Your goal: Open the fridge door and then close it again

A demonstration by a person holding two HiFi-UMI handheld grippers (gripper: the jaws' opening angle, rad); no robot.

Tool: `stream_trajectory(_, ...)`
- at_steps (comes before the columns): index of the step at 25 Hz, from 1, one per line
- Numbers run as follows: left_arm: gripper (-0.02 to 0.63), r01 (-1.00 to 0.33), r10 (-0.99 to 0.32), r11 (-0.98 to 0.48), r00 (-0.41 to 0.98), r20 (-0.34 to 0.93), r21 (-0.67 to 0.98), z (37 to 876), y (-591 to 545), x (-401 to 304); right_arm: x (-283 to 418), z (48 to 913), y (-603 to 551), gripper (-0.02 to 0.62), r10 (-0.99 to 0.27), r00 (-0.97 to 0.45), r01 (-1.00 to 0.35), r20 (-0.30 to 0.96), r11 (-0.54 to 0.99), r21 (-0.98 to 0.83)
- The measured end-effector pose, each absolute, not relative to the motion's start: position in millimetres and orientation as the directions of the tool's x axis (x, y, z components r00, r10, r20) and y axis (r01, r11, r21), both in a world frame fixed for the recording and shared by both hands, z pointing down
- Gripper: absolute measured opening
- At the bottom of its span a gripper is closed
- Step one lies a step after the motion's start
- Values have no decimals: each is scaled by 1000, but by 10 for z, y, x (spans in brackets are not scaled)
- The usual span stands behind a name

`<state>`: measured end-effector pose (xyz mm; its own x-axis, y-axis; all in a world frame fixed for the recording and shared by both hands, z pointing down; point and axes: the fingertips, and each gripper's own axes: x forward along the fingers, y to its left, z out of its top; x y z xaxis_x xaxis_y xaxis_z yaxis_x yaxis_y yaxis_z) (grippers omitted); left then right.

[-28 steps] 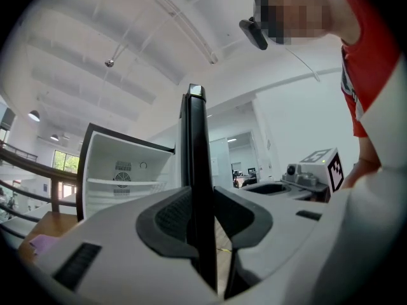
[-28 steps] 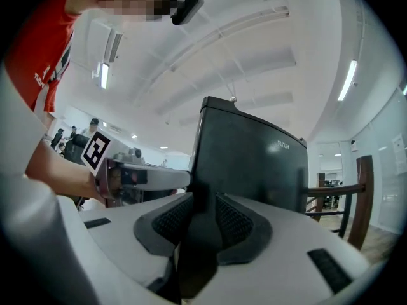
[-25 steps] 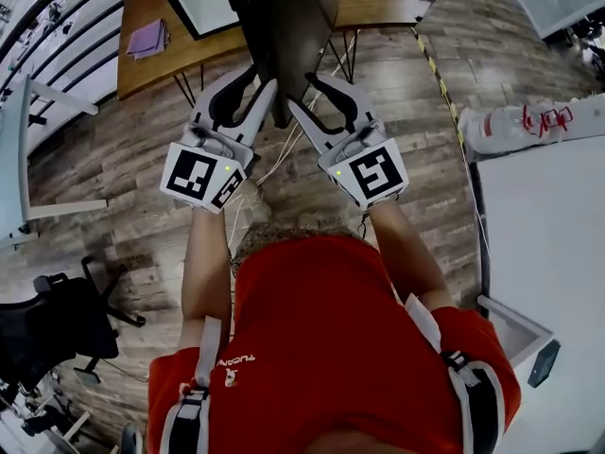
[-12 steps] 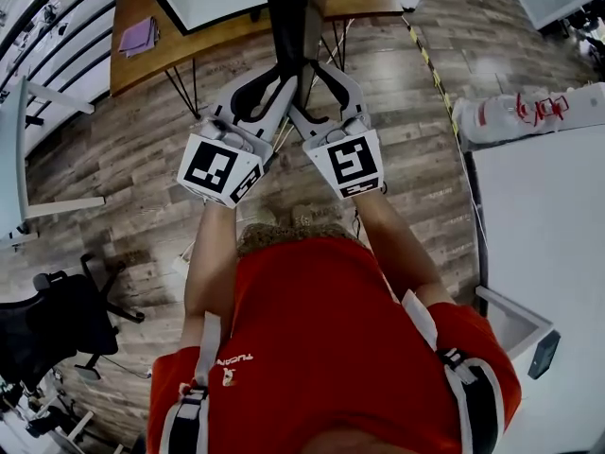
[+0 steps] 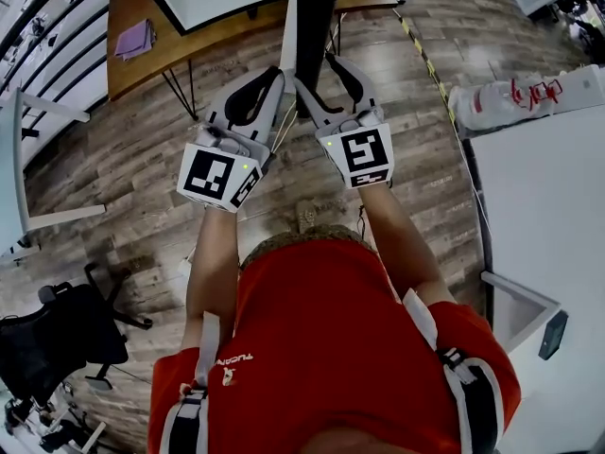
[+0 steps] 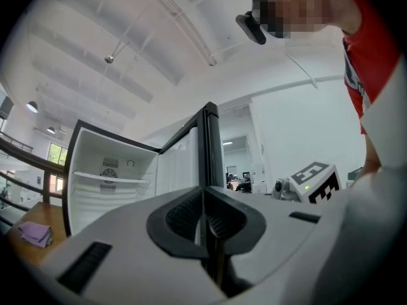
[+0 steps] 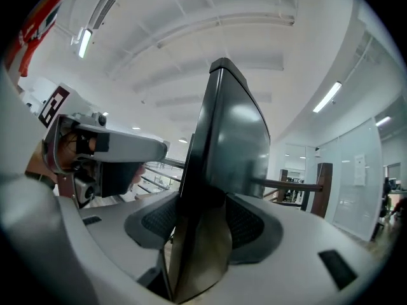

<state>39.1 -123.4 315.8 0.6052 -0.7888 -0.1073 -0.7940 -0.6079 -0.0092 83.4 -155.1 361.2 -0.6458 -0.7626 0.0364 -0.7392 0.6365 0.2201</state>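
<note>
The fridge door (image 5: 315, 22) stands open and shows edge-on as a dark slab; the white fridge interior (image 6: 105, 183) with its shelf lies left of it. My right gripper (image 5: 319, 76) has the door's free edge (image 7: 222, 145) between its jaws, which have just been closing, and both pads press on it. My left gripper (image 5: 282, 78) sits just left of the door edge; its jaws have just been closing and now meet with nothing between them (image 6: 205, 216). The right gripper's marker cube (image 6: 315, 180) shows at the right of the left gripper view.
A wooden table (image 5: 180, 50) with a purple cloth (image 5: 137, 38) stands left of the fridge. A white table (image 5: 539, 206) and a white object with red parts (image 5: 506, 102) are at the right. A black office chair (image 5: 66, 334) is at lower left. Cables lie on the wooden floor.
The door has swung and now shows thinner, edge-on. Both grippers have moved toward the fridge with it. The left jaws have closed from around the door edge; the right jaws stay around it.
</note>
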Motion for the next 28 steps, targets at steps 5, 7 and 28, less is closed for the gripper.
stream_trajectory(5,9,-807,-800,-590,584,-141,4,3123,-1041,99,1012,3623,-1516,209,-788,-616,-771,27,609,186)
stream_trajectory(7,9,-809,-800,-588,581,-147,6,3111,-950,32,1140,3629,-1513,199,-797,-603,-784,24,598,168)
stream_trajectory(28,9,-900,-889,-434,434,-148,-31,3027,-400,59,2436,3641,-1557,144,-836,-547,-820,38,544,177)
